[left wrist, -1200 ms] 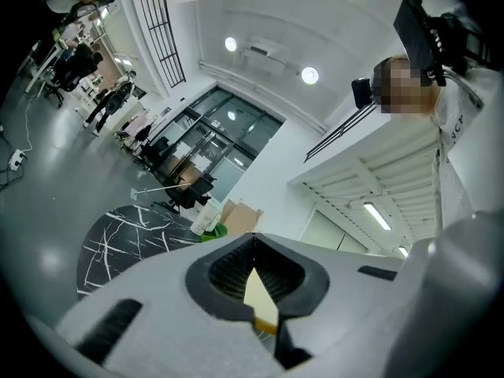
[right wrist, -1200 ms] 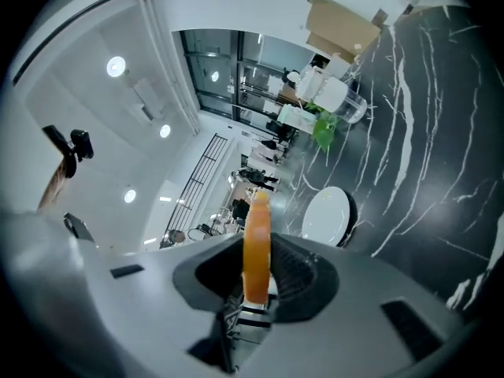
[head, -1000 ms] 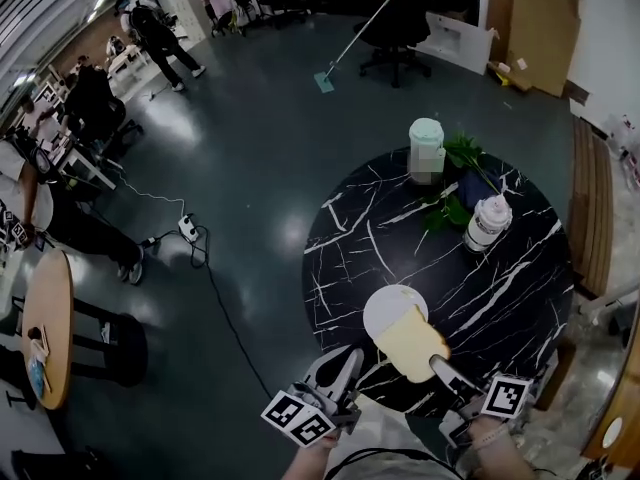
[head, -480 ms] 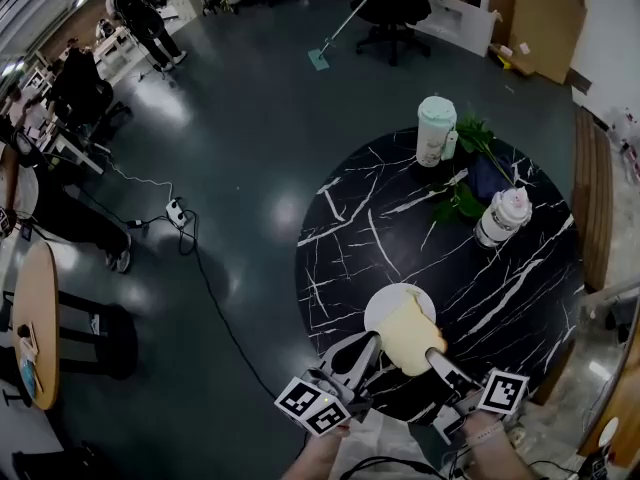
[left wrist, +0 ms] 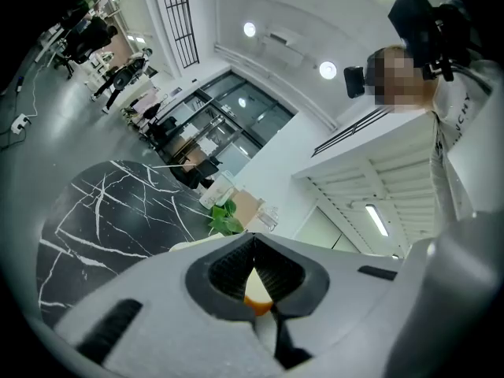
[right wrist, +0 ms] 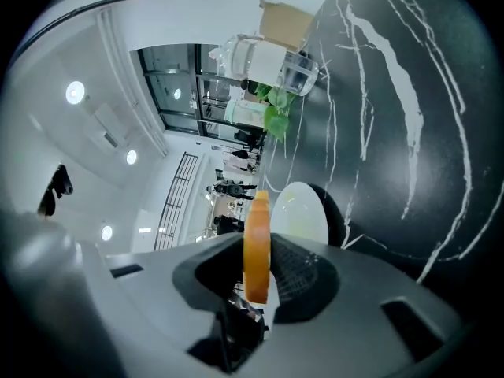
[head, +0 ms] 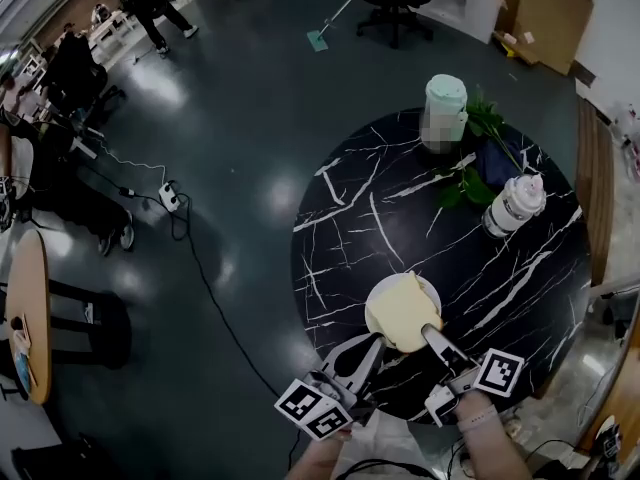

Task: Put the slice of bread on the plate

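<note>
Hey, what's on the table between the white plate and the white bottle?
Nothing. In the head view, the stretch of black marble table between the plate and the bottle is bare.

A round black marble-look table with white veins (head: 340,228) lies under and ahead of the jaws. Left of the jaws spreads a glossy dark grey floor (head: 250,118) that mirrors ceiling lamps, with a white power strip (head: 168,199) on it. Further left stands a round wooden side table (head: 25,308). Far ahead of the jaws are a black office chair (head: 395,13), a long-handled mop (head: 345,10) and brown cardboard sheets (head: 545,18) against a white wall. Round white ceiling lights (left wrist: 327,70) glow above glass partitions (left wrist: 236,113).
</note>
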### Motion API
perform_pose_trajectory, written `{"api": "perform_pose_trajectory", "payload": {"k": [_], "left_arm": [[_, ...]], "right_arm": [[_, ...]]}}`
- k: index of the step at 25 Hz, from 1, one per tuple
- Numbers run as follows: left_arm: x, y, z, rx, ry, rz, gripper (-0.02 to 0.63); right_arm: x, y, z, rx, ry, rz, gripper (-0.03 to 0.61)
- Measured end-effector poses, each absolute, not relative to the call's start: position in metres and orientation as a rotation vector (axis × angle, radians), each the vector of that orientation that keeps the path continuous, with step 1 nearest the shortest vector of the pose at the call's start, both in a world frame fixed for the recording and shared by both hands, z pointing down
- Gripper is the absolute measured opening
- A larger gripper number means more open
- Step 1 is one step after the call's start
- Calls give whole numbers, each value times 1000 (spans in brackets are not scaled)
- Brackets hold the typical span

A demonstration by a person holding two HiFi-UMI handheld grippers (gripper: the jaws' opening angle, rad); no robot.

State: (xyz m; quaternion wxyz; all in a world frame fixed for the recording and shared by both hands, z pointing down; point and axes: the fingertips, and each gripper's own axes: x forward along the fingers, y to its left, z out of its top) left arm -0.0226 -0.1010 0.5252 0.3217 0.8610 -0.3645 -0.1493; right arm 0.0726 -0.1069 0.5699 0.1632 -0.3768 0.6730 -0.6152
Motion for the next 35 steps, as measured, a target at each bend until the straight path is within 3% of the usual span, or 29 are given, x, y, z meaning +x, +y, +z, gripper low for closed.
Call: {"api": "perform_pose_trajectory", "payload": {"k": [8,14,35], "left_arm": [[-21,-102,517,2275,-933,-435,8],[-22,-100,513,2273,-928,-454,8],[-37,-97,513,2247,-956,-475,8]], "right_arm": [[80,-109,597,-1285,1923,-1811,91],[75,-119,588,-1419,2214,-1638,98],[68,-97,593,-1571,2999,-1317,209]]}}
